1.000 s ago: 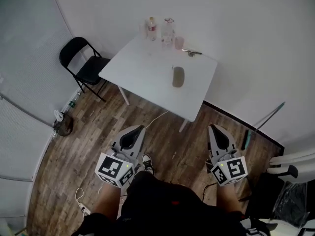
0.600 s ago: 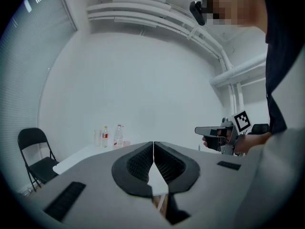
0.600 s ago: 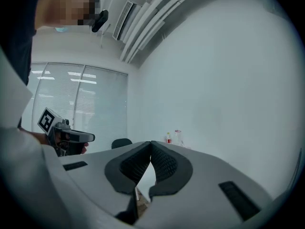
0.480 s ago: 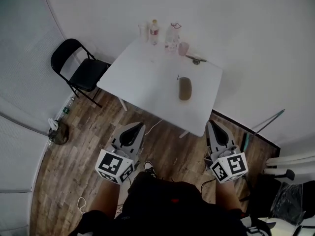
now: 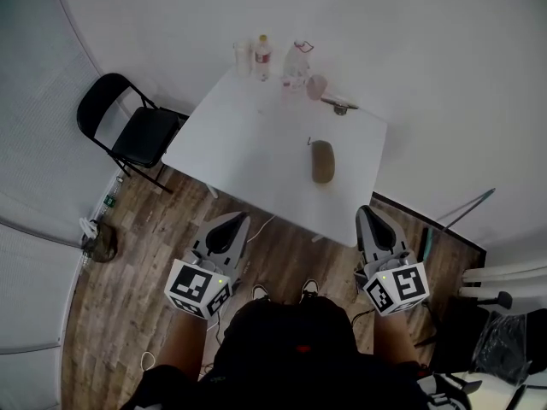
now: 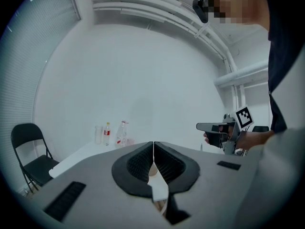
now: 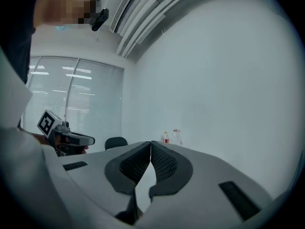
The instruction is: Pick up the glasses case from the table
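Observation:
A brown oval glasses case (image 5: 322,161) lies on the white table (image 5: 248,156), toward its right side. My left gripper (image 5: 234,221) hangs over the wooden floor short of the table's near edge, jaws shut with nothing between them. On the other side my right gripper (image 5: 367,215) is held at the table's near right corner, also shut and holding nothing. Both point toward the table. In the left gripper view the jaws (image 6: 153,144) meet at the tips, with the table (image 6: 81,154) beyond; the right gripper view shows its tips (image 7: 150,143) touching too.
Two bottles (image 5: 262,55) and cups (image 5: 317,85) stand at the table's far edge, with a pair of glasses (image 5: 339,104) near them. A black folding chair (image 5: 128,135) stands left of the table. A cable (image 5: 256,229) runs across the floor. White walls close in behind.
Both grippers have moved forward toward the table; the table and case now sit closer and lower in the head view. Jaws stay shut.

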Demonstrator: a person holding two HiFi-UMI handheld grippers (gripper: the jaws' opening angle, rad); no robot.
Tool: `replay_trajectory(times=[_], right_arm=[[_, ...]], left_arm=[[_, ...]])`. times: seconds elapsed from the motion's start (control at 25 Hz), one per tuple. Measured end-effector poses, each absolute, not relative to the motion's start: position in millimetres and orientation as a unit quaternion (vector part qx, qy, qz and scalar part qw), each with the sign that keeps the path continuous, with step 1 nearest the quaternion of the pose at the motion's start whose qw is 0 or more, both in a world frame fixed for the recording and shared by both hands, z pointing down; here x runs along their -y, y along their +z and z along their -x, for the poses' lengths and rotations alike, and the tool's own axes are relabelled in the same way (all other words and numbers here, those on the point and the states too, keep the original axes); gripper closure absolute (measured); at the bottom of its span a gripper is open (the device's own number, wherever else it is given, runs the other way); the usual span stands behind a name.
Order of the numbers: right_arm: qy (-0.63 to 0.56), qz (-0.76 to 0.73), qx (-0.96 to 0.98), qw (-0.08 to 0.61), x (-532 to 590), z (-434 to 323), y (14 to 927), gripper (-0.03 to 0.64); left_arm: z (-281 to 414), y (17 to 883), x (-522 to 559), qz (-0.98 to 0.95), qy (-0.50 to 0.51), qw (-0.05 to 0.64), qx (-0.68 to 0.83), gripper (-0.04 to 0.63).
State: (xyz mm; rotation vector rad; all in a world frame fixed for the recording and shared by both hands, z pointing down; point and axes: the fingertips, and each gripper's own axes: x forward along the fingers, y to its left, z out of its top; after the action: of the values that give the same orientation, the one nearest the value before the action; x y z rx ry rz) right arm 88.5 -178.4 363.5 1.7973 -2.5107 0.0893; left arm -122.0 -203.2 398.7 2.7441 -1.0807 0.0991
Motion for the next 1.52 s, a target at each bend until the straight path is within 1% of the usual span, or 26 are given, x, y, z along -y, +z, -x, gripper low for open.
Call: replay_trajectory(times=[0.36,0.56,0.76,0.88,1.0,1.16,1.28,1.32,1.44,1.52], right_arm=[[0.042,-0.554,0.831,0.021,245,-136,381,0.595],[0.022,-0.532,0.845,0.053,281,-174,390,0.595],[0.041,-0.52,0.851,0.069,310,-207,412,0.594],[0.047,-0.517,0.85,0.085,325,-213,428,0.594],[0.023,-0.519,0.847,0.11,337,-206,435,0.594],[0.034,-0.518,0.846,0.12,355,-194,448,0.59],[0.041,-0.515,0.846,0.134,376,-188,465,0.575],[0.044,-0.514,0.845,0.142,384,-186,475,0.559],[0.075,-0.516,0.837,0.167,408,-182,512,0.455],[0.115,-0.516,0.83,0.178,425,-180,541,0.411]], left_arm=[[83,402,247,-0.908,0.047,0.098,0.404,0.572],[39,394,273,-0.901,0.024,0.097,0.421,0.572],[13,406,291,-0.888,0.036,0.103,0.447,0.572],[5,414,295,-0.884,0.038,0.113,0.452,0.572],[5,418,298,-0.884,0.042,0.117,0.451,0.572],[10,423,301,-0.884,0.042,0.122,0.449,0.572],[15,427,308,-0.883,0.045,0.124,0.451,0.572],[18,430,310,-0.882,0.045,0.125,0.452,0.572],[26,437,312,-0.879,0.043,0.13,0.457,0.572],[31,441,314,-0.876,0.046,0.135,0.462,0.572]])
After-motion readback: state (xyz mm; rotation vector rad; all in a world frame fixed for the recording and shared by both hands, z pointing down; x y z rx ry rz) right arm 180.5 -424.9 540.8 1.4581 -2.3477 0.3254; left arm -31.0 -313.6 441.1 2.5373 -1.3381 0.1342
